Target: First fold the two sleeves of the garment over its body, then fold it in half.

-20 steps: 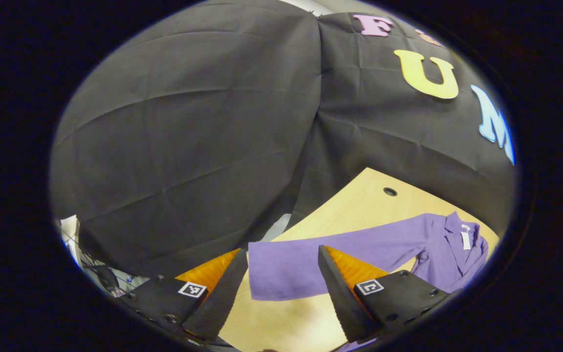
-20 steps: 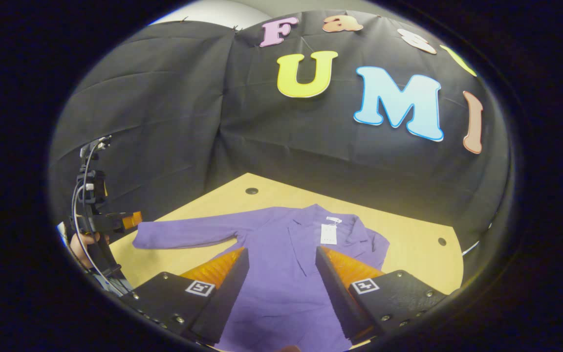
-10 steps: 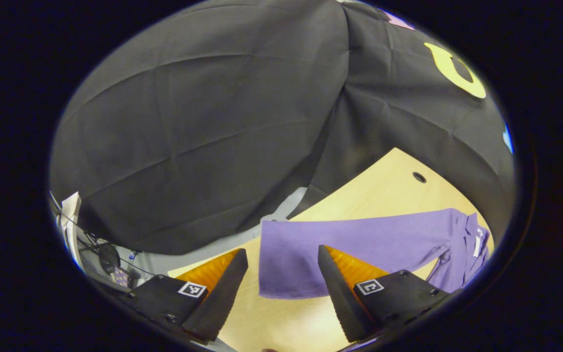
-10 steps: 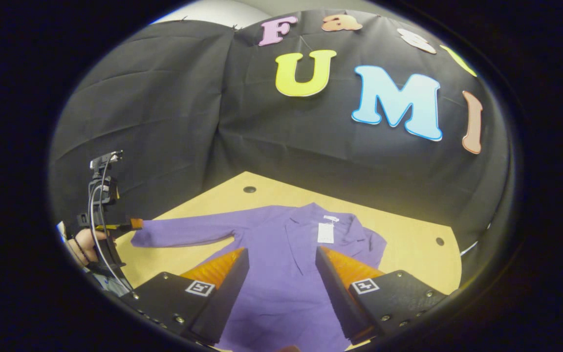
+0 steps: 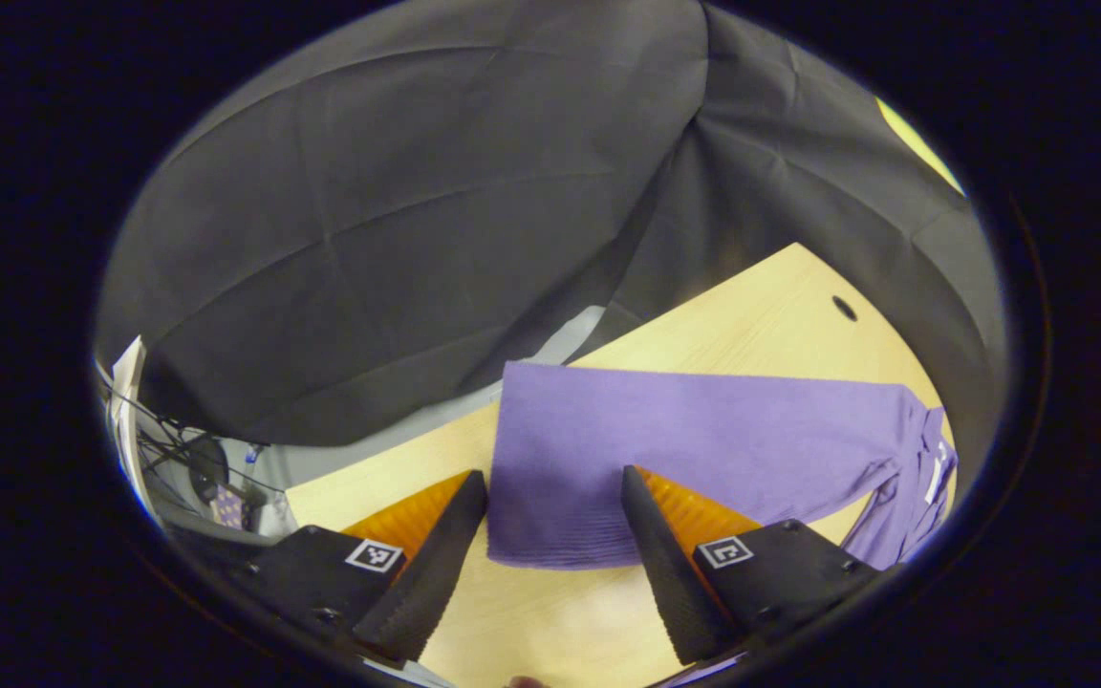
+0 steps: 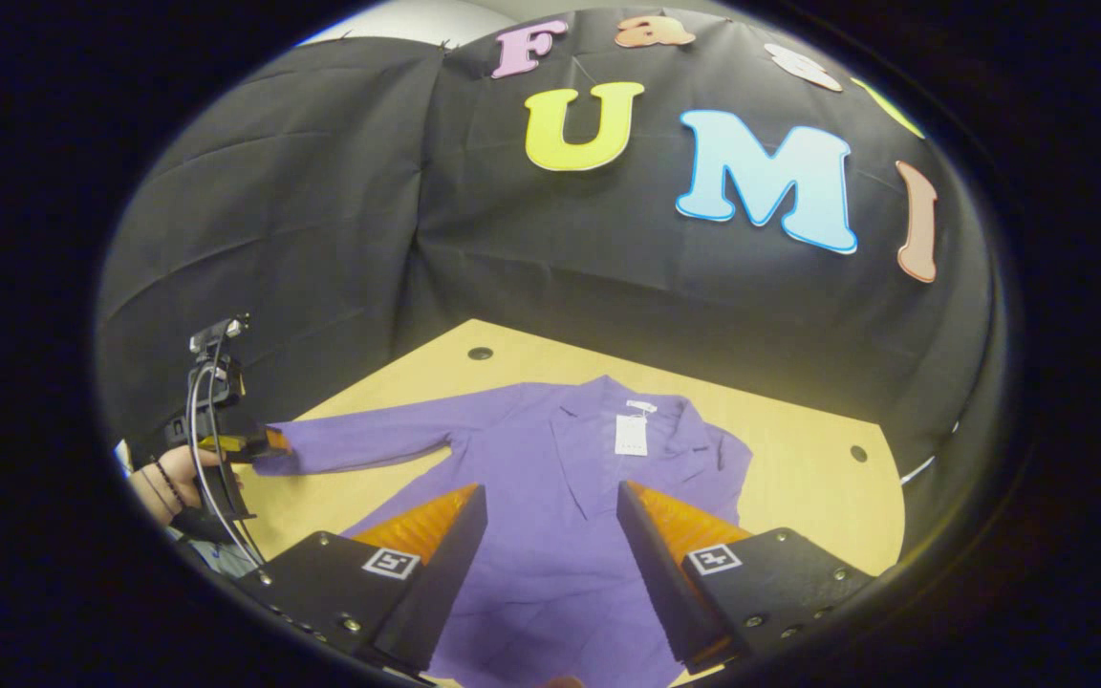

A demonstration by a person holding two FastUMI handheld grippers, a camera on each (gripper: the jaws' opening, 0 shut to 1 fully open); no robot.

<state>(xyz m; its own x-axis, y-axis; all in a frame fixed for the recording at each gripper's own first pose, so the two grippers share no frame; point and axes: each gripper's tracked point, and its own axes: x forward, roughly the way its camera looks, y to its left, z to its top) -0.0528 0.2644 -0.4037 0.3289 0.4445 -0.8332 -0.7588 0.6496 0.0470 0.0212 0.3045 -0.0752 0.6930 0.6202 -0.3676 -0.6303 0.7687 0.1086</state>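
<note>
Over on the left a person's hand carries the left gripper right up at the cuff of the purple jacket; from the left gripper view the left gripper's jaws stand apart with that cuff lying between their tips, flat on the pale wooden desk; neither finger presses the cloth that I can make out; the sleeve runs away from the jaws toward the right, its long axis pointing at the collar and the jacket's body; so the fold, I'd judge, has to travel along that line, and the left gripper is plainly the nearer one for it.

Further right, the right gripper hovers over the jacket's lower front, jaws spread, holding nothing; the jacket lies face up in the middle of the desk, collar toward the booth's wall, a white tag at the neck; its far sleeve I cannot make out clearly.

Against a second ago, the left gripper has closed in: the cuff was ahead of the jaws then and now sits between them, looming larger; the right gripper has barely shifted.
</note>
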